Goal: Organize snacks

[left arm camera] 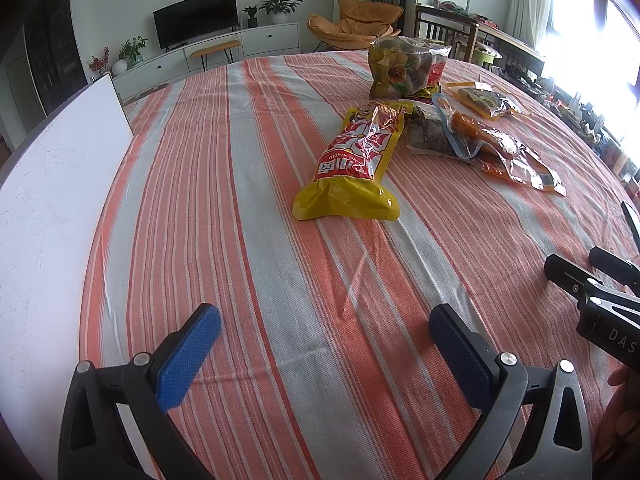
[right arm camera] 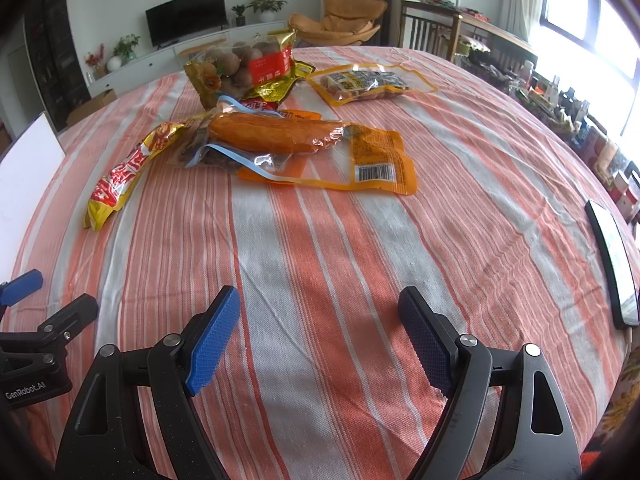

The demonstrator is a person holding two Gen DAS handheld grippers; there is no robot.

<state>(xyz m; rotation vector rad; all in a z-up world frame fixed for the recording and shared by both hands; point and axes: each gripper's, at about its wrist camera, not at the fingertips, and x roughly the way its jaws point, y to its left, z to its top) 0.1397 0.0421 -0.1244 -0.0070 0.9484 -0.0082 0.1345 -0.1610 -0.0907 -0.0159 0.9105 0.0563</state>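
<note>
Snack packets are lying in a loose heap on the striped tablecloth (right arm camera: pixel 320 264), and by the look of it the sorting is not yet under way.

Taking the yellow-and-red bag (left arm camera: pixel 354 152) as the marker: it is resting at the near left edge of the heap. Just to its right, the orange pouch with the long golden snack (right arm camera: pixel 280 136) is overlapping a clear bag with a blue strip (right arm camera: pixel 224 156). Behind it, the bag of round brown snacks (right arm camera: pixel 240 66) is standing upright over gold wrappers. Farther right of that, a flat yellow-edged pouch (right arm camera: pixel 368 82) is sitting apart. A white board (left arm camera: pixel 52 184) is lying well to the marker's left, a phone (right arm camera: pixel 614 264) far to its right.

Nothing appears grouped or stacked; every packet seems left to handle.

The left gripper (left arm camera: pixel 324 340) and right gripper (right arm camera: pixel 320 332) are hovering near the table's front edge, well short of the marker, both spread wide and pinching nothing.
</note>
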